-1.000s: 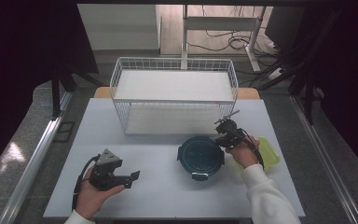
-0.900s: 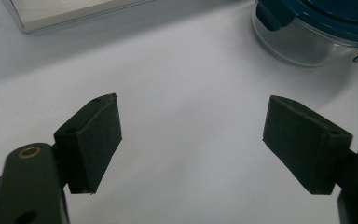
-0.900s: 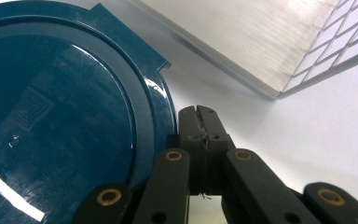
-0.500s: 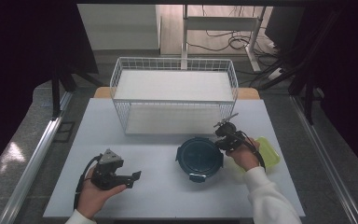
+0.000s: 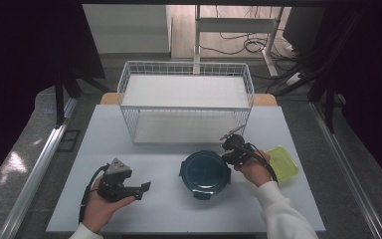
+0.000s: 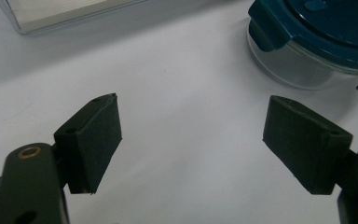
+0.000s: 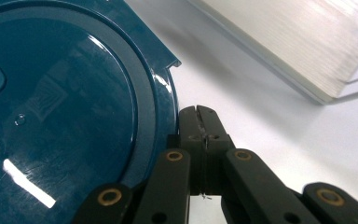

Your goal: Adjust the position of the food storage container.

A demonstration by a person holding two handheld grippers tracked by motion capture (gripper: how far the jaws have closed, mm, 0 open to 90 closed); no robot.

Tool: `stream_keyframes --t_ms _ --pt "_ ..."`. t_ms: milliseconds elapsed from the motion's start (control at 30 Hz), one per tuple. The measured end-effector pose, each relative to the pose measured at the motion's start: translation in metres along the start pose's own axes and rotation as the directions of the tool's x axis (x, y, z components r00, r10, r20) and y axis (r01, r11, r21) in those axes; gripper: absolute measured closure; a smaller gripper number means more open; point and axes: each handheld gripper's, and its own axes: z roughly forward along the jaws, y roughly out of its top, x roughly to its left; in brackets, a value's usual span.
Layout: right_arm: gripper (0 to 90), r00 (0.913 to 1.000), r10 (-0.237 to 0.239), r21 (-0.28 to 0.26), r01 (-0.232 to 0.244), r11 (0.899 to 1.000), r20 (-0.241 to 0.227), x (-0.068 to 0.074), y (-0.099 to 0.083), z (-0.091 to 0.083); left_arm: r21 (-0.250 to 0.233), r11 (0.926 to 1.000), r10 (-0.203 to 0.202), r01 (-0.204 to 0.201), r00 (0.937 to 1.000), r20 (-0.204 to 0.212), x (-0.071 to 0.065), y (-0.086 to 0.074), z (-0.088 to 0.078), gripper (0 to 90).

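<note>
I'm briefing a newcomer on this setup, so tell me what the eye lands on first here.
The round container with a dark teal lid sits at the middle of the white table, the shut right gripper at its right edge. Behind it stands a white wire basket, and a yellow-green lid lies flat at the right. The left gripper is at front left, jaws open over bare table.

The left gripper (image 5: 142, 188) is being held low at the near left by the left hand (image 5: 102, 206), its jaws being kept wide apart with nothing between them. The right gripper (image 5: 227, 149) is being held by the right hand (image 5: 252, 168) farther forward on the right, its jaws being pressed flat together. A white sleeve (image 5: 283, 214) is being worn on the right forearm.
</note>
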Motion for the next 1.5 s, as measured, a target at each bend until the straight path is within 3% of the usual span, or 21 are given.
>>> stream_keyframes --t_ms 400,733,1133,1267,1467,1500 --pt "89.1 0.9979 -0.041 -0.001 0.041 0.999 -0.051 0.026 0.003 0.002 0.004 1.0 0.003 -0.003 1.0 -0.004 0.001 0.0 0.001 19.2" --pt "89.1 0.9905 -0.088 -0.031 0.085 0.996 -0.105 0.049 0.013 0.009 0.006 1.0 0.001 -0.001 1.0 -0.007 0.003 0.0 0.001 19.2" --pt "89.0 0.9847 -0.108 -0.052 0.102 0.993 -0.137 0.055 0.017 0.014 0.004 1.0 -0.004 0.004 1.0 -0.006 0.005 -0.001 0.001 19.1" --pt "88.9 0.9931 -0.078 -0.115 0.068 0.991 -0.087 0.051 0.009 0.003 -0.007 0.9999 -0.014 0.014 0.9999 -0.01 0.006 -0.002 0.0 19.1" --pt "88.9 0.9934 -0.049 -0.18 0.029 0.983 -0.104 0.047 -0.01 -0.022 -0.022 0.9994 -0.026 0.026 0.9996 -0.005 0.006 -0.002 -0.001 19.0" --pt "88.9 0.9925 -0.04 -0.2 0.016 0.98 -0.116 0.047 -0.02 -0.03 -0.028 0.9987 -0.044 0.044 0.999 0.004 0.006 -0.002 -0.001 19.2"
